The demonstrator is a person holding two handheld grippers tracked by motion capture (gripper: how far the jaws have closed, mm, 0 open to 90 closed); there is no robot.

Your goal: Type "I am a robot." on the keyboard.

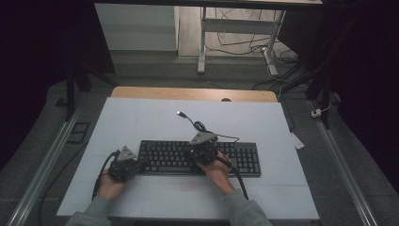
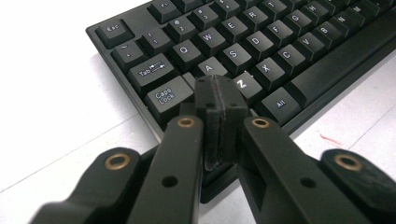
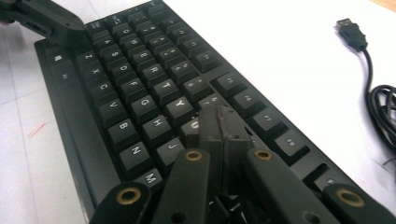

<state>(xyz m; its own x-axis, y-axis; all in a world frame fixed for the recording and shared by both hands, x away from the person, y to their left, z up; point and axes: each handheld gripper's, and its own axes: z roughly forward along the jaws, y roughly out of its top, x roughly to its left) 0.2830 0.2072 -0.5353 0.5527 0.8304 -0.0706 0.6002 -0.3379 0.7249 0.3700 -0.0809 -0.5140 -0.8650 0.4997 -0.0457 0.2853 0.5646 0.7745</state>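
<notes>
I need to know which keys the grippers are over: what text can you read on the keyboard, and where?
All on the keyboard keys.
"Esc": top-left key.
"Tab": key.
"Caps Lock": key, left of the shut left gripper.
"Alt": key.
"Q W E R", "A S D", "Z X C V": letter keys.
"Y", "G H J", "B N M": keys near the shut right gripper.
Number and function rows: too blurred.
</notes>
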